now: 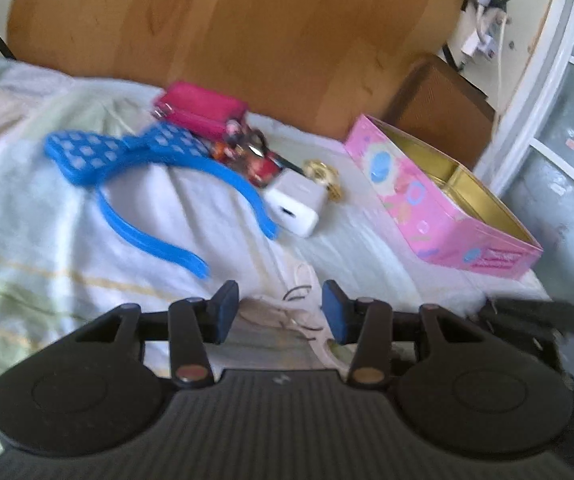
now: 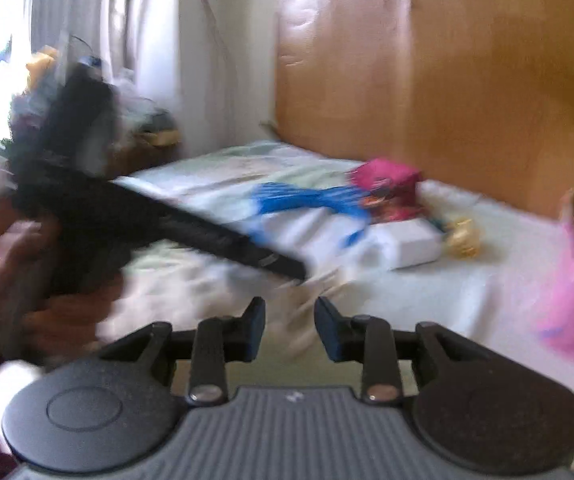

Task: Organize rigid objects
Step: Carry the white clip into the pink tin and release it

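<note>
On the pale bedsheet (image 1: 47, 240) lie a blue headband (image 1: 147, 216) with a dotted bow, a pink case (image 1: 203, 110), a small red patterned item (image 1: 253, 158), a white charger block (image 1: 297, 204) and a gold ring-shaped piece (image 1: 321, 174). To their right stands an open pink tin (image 1: 439, 216) with a gold inside. My left gripper (image 1: 279, 300) hovers open over the sheet, short of the charger, with nothing between its pads. The blurred right wrist view shows the same pile; my right gripper (image 2: 289, 312) is open and holds nothing, farther back from the charger (image 2: 411, 248).
A wooden headboard (image 1: 247, 20) closes off the back, and a brown box (image 1: 443, 108) sits behind the tin. A white window frame (image 1: 547, 92) runs along the right. In the right wrist view a hand (image 2: 67, 312) holds the black left gripper (image 2: 283, 266); curtains and clutter stand at the left.
</note>
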A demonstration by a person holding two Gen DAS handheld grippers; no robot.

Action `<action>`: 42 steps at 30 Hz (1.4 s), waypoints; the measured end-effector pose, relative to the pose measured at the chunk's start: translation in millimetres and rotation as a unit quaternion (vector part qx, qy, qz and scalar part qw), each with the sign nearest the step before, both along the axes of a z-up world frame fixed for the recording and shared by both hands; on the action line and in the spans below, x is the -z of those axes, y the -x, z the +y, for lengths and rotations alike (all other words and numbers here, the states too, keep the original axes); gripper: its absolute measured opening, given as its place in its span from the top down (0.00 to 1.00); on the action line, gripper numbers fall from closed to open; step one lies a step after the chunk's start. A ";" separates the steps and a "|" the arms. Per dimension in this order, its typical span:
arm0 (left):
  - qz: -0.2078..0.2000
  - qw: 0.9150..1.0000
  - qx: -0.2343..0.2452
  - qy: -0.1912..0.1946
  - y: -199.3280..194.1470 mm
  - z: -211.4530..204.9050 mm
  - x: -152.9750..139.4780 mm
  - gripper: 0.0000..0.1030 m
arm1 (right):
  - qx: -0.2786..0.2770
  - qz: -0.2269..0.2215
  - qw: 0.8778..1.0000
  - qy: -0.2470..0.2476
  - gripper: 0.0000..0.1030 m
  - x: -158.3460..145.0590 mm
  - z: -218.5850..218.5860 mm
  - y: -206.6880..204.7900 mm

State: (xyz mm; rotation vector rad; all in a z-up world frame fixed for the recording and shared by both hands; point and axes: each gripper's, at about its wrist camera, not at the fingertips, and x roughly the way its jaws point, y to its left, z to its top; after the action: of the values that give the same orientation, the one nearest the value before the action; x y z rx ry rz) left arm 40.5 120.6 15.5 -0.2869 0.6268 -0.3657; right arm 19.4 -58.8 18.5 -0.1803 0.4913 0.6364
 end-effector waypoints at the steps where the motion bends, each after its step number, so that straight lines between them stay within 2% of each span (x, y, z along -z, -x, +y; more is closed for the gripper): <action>1: -0.003 1.000 0.010 0.006 4.4 -2.6 -0.3 0.53 | 0.014 0.003 1.000 -0.003 0.71 0.2 -4.5 -3.6; 4: -0.013 0.999 0.037 0.000 16.4 -10.3 -2.5 0.53 | 0.027 0.020 0.999 -0.031 0.71 -1.1 -27.6 -7.2; 7: -0.032 0.998 0.049 -0.007 24.7 -13.6 -6.9 0.49 | 0.043 0.019 0.998 -0.040 0.71 -1.6 -45.3 -2.1; 8: -0.038 0.998 0.049 -0.012 25.5 -14.3 -8.5 0.39 | 0.044 0.022 0.998 -0.046 0.71 -1.3 -50.0 0.0; 9: -0.046 0.998 0.045 -0.020 26.1 -15.1 -9.8 0.34 | 0.043 0.025 0.997 -0.052 0.71 -0.8 -53.3 1.2; 10: -0.055 0.997 0.040 -0.029 26.0 -15.7 -10.0 0.29 | 0.039 0.031 0.997 -0.056 0.71 0.3 -55.9 2.4; 11: -0.062 0.996 0.039 -0.044 25.5 -17.1 -9.7 0.29 | 0.035 0.035 0.997 -0.055 0.71 1.4 -55.3 2.1; 14: -0.068 0.994 0.046 -0.077 21.3 -16.2 -7.1 0.32 | 0.029 0.037 0.998 -0.044 0.71 4.3 -47.6 1.2; 16: -0.069 0.992 0.060 -0.092 21.4 -14.6 -4.1 0.43 | 0.022 0.038 0.998 -0.037 0.70 6.3 -43.1 -1.2; 20: -0.069 0.990 0.086 -0.093 25.0 -14.4 -2.0 0.53 | 0.014 0.032 0.999 -0.033 0.66 7.0 -36.5 -4.9; 22: -0.070 0.988 0.099 -0.098 24.5 -19.3 -0.5 0.54 | 0.012 0.031 0.999 -0.033 0.65 7.0 -34.4 -6.4; 25: -0.063 0.985 0.114 -0.111 18.2 -27.9 4.8 0.67 | 0.008 0.034 0.999 -0.031 0.64 9.9 -30.2 -11.9; 27: -0.061 0.985 0.111 -0.113 18.1 -30.8 4.3 0.68 | 0.018 0.029 0.999 -0.020 0.70 10.7 -29.2 -12.7; 31: -0.060 0.987 0.116 -0.094 18.8 -36.8 -2.5 0.70 | 0.021 0.021 0.999 -0.037 0.70 3.3 -44.1 -9.0; 34: -0.074 0.985 0.121 -0.101 15.8 -52.9 -13.2 0.70 | 0.040 -0.004 0.998 -0.040 0.70 -7.7 -55.6 -2.9; 39: -0.123 0.974 0.154 -0.108 -3.5 -93.1 -44.8 0.69 | 0.087 -0.059 0.993 -0.053 0.70 -35.7 -92.4 0.6; 42: -0.154 0.964 0.179 -0.118 -18.4 -128.7 -63.9 0.69 | 0.125 -0.099 0.986 -0.054 0.69 -51.8 -120.4 0.7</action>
State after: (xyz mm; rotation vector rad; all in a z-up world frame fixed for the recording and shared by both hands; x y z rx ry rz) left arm 58.9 -8.1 79.4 0.1164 0.4061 -0.6623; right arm 18.8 -179.2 70.2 -0.0756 0.2801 0.3927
